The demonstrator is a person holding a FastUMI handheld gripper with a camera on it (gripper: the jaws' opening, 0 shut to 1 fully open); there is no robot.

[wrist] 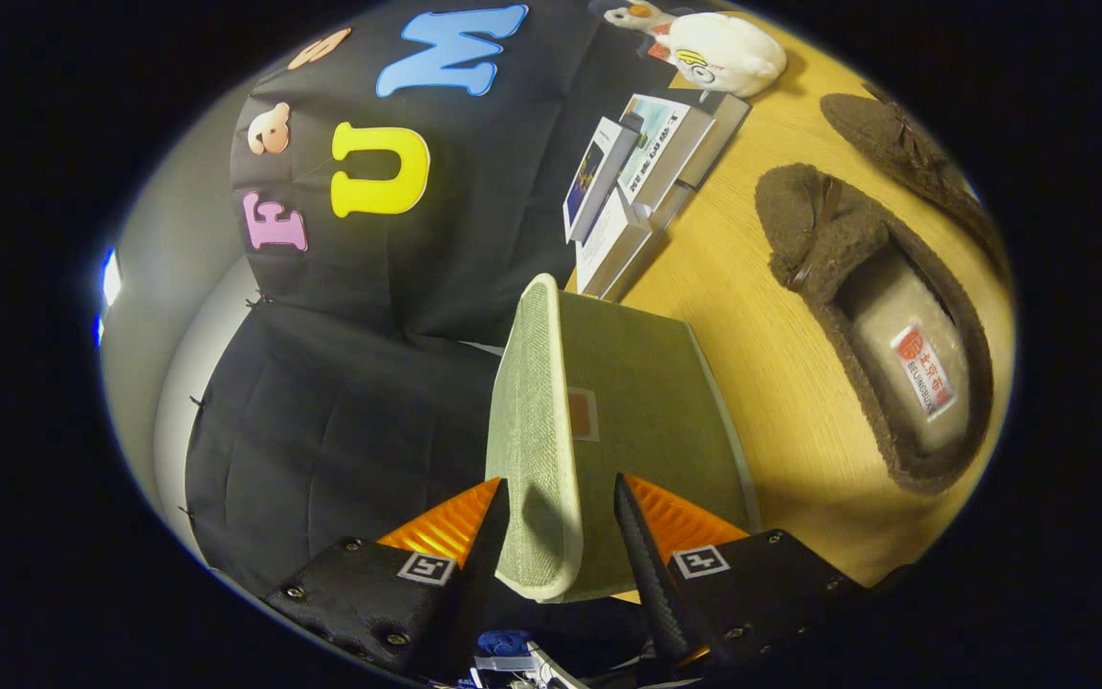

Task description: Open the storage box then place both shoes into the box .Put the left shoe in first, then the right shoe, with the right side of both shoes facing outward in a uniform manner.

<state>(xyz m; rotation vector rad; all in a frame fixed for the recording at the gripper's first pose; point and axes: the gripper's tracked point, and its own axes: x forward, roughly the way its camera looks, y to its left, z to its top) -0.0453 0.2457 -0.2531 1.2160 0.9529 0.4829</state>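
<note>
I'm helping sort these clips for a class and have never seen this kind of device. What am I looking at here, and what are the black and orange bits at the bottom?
The picture comes from a wide-angle camera mounted on a hand-held gripper that a person carries; there is no robot arm. The black and orange bits are its two fingers, seen from behind. Between them sits the edge of a green fabric storage box lid. Whether both fingers actually press on it is hard to tell. Beyond, on a wooden table, lie two brown fuzzy shoes: the nearer shoe and the farther shoe. Past those are a stack of small boxes and a white plush toy.
</note>
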